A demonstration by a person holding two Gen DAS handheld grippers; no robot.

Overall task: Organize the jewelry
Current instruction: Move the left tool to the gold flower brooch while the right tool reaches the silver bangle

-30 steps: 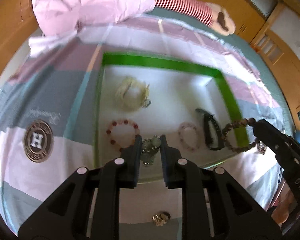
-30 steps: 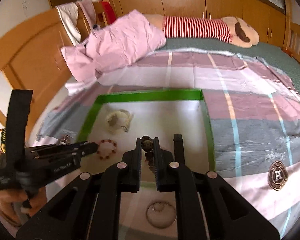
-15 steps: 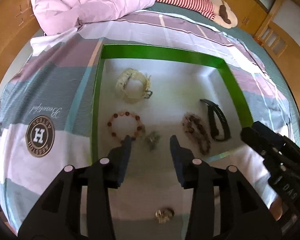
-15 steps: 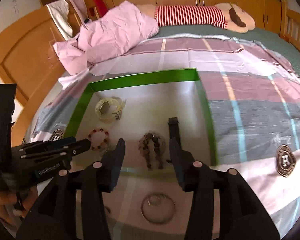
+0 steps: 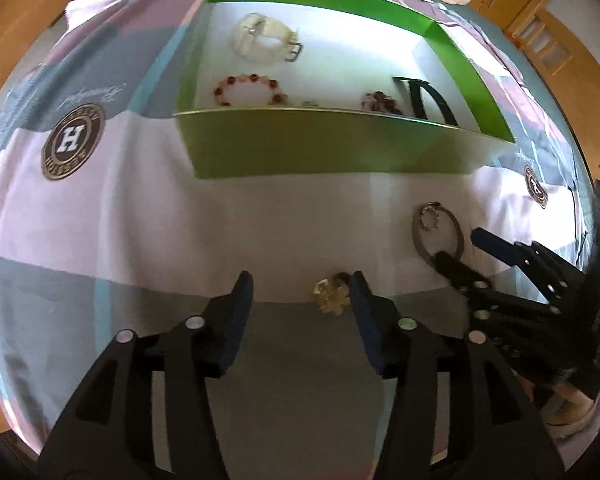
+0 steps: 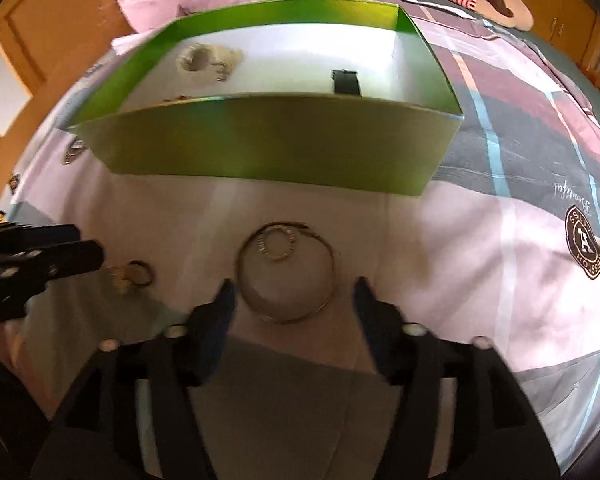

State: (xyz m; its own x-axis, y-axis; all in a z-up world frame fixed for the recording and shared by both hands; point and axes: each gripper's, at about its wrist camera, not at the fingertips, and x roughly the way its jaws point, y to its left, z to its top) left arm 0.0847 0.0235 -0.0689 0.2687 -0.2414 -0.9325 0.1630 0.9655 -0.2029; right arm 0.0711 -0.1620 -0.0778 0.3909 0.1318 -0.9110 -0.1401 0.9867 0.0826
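Left gripper (image 5: 300, 292): jaws just opened, spread; small gold charm (image 5: 332, 298) against right finger, unpinched.
Right gripper (image 6: 292, 296): jaws just opened, straddling thin silver bangle (image 6: 286, 272), unpinched.
Green-walled white-floored box (image 5: 324, 152): on patchwork bedspread (image 5: 100, 220), holding red bead bracelet (image 5: 246, 88) and black band (image 5: 428, 100).

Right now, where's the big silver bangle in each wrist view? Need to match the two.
Left wrist: silver bangle lies at right of centre on the bedspread, in front of the green box, just ahead of the right gripper.
Right wrist: same bangle sits at centre, just ahead of and between the open fingers.
Shared landmark: the green box's near wall; the bangle lies on the bedspread in front of it in both.
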